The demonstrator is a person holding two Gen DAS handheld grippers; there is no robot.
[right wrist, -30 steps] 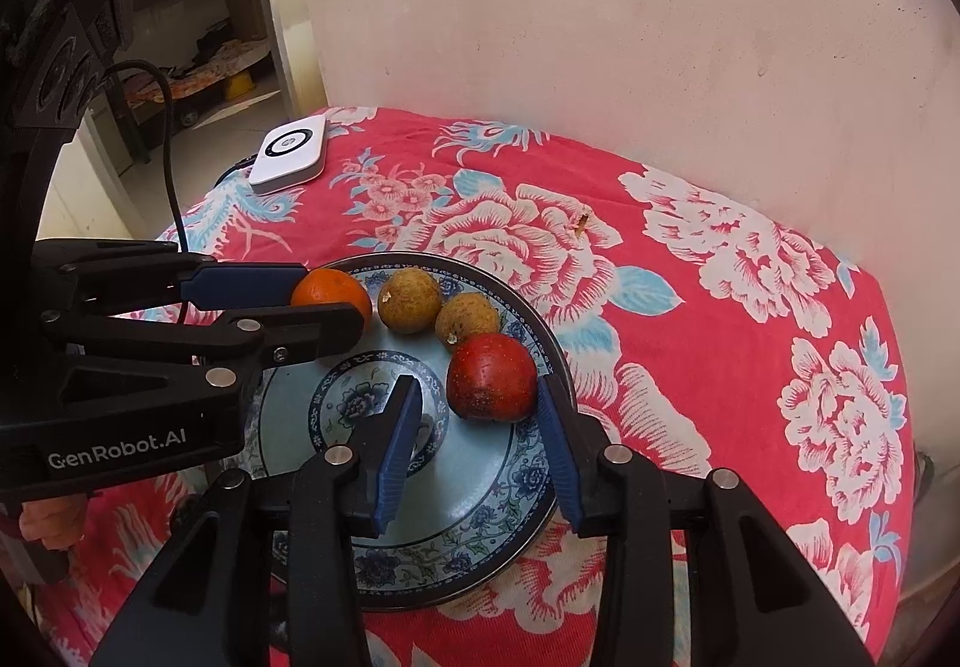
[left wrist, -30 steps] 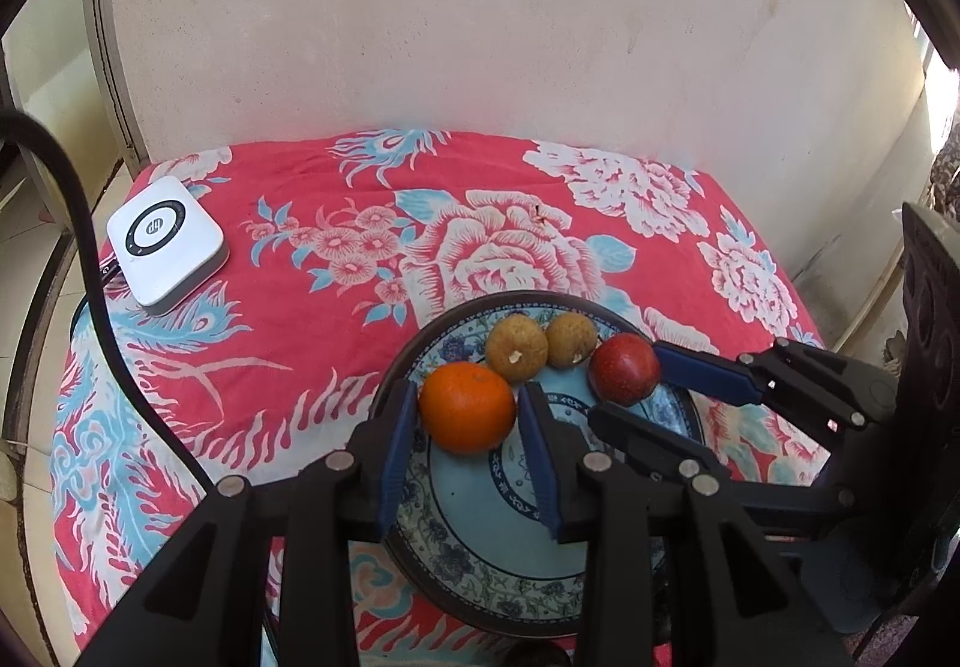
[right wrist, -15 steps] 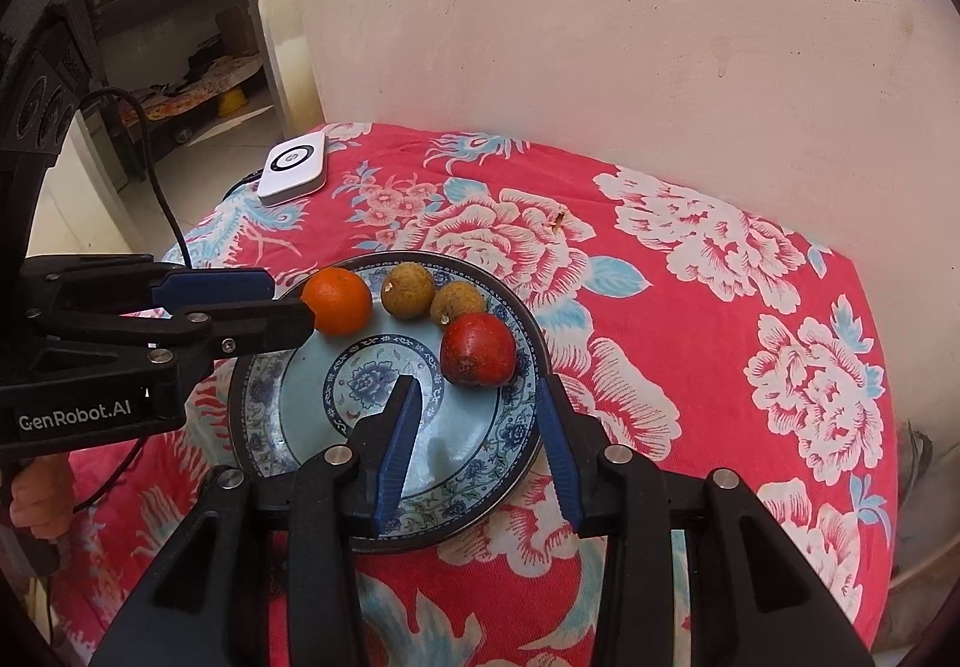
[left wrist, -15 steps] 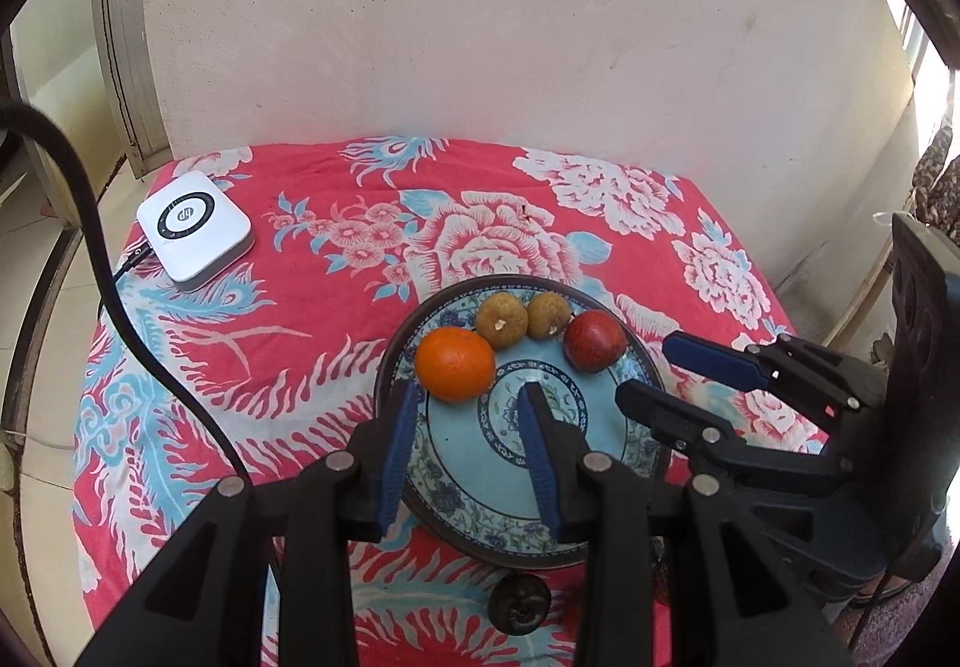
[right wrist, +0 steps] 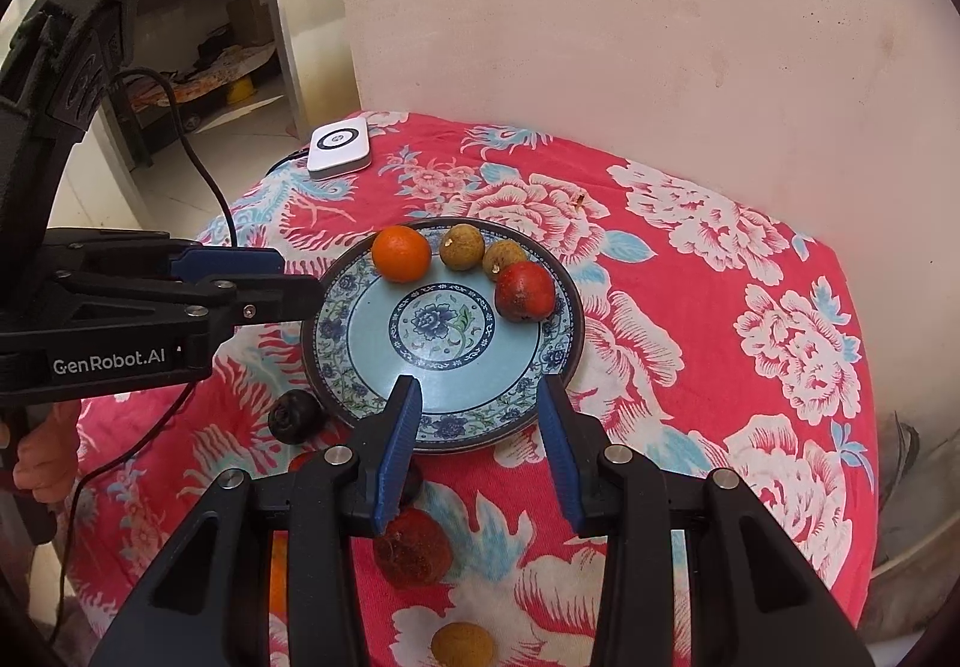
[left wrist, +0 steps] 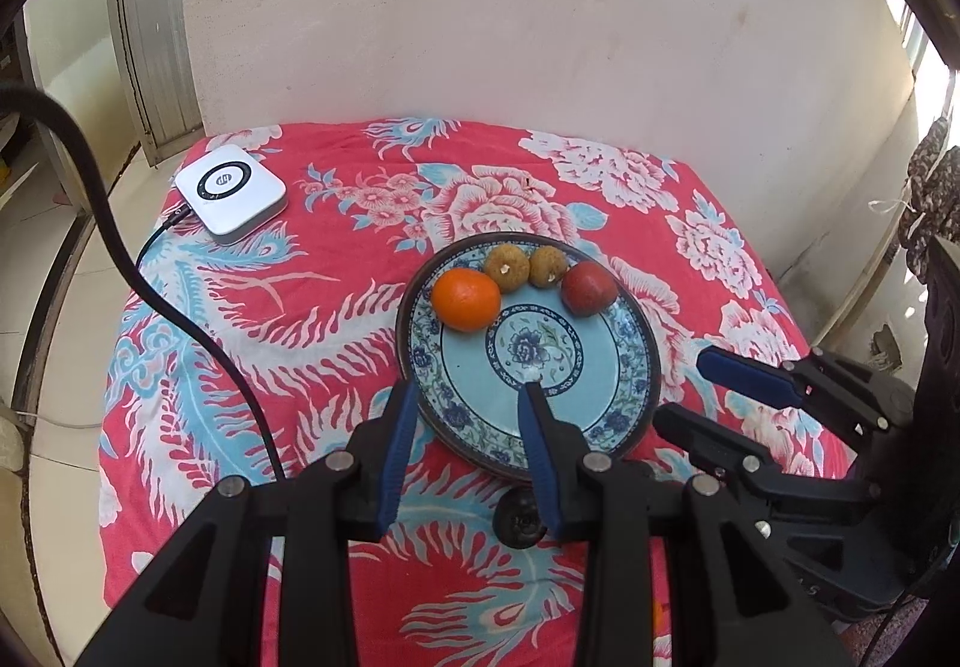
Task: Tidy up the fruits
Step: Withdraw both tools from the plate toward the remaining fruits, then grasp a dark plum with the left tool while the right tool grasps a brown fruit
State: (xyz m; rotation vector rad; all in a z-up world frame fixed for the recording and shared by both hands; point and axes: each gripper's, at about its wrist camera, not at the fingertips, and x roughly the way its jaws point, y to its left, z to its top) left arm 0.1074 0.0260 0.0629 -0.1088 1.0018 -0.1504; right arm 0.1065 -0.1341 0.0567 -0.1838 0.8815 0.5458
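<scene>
While spread over the whole top, red flowered cloth (left wrist: 252, 343) under everything. Resting on it near the middle, blue patterned plate (right wrist: 366, 367). Hovering at the plate's near rim, left gripper (left wrist: 465, 397), jaws spread, nothing between them. Held level just right of it, right gripper (right wrist: 477, 397), jaws likewise spread and empty, tips at the near rim. Gripping the left handle at the frame's edge in the right view, bare hand (right wrist: 42, 457). At the far left corner, white box (left wrist: 230, 191) with a cable. Lined along the plate's far side: orange (left wrist: 465, 299), red fruit (right wrist: 523, 290), two brown fruits (left wrist: 507, 268) (left wrist: 548, 265), touching. Off the plate, beside its near rim: dark fruit (right wrist: 294, 415), another red fruit (right wrist: 414, 547), another brown one (right wrist: 463, 644).
</scene>
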